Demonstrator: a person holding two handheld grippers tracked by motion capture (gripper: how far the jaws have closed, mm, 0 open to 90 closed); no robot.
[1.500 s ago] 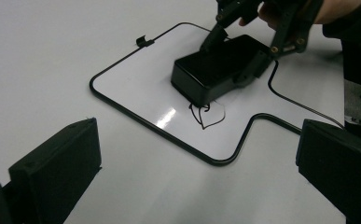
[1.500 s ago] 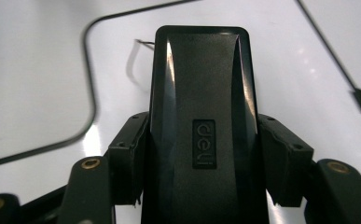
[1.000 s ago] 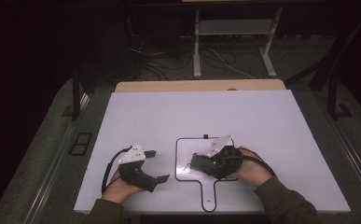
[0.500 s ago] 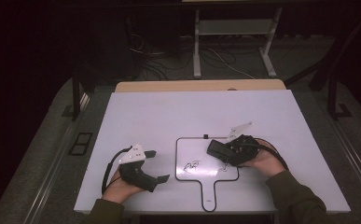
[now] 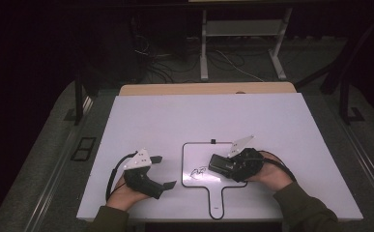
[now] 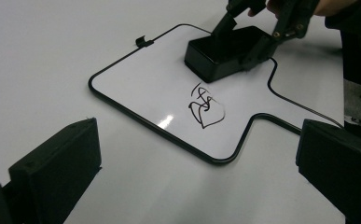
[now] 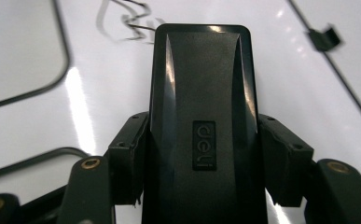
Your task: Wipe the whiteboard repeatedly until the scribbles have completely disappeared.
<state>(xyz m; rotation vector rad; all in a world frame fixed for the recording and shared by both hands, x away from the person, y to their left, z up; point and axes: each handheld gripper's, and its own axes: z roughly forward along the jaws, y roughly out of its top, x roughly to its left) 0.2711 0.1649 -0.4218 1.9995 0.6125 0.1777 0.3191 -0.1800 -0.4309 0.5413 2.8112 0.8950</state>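
Table: white, bears all items.
Whiteboard: near table's 6 o'clock edge; black scribble unerased, so wiping is hardly begun.
Eraser: on the board, at 3 o'clock of the scribble, just beside it.
Right gripper: pinching the eraser.
Left gripper: spread, idle at 9 o'clock.

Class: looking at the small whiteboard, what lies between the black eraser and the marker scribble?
Nothing: between the eraser and the scribble there is bare whiteboard, seen in the left gripper view.
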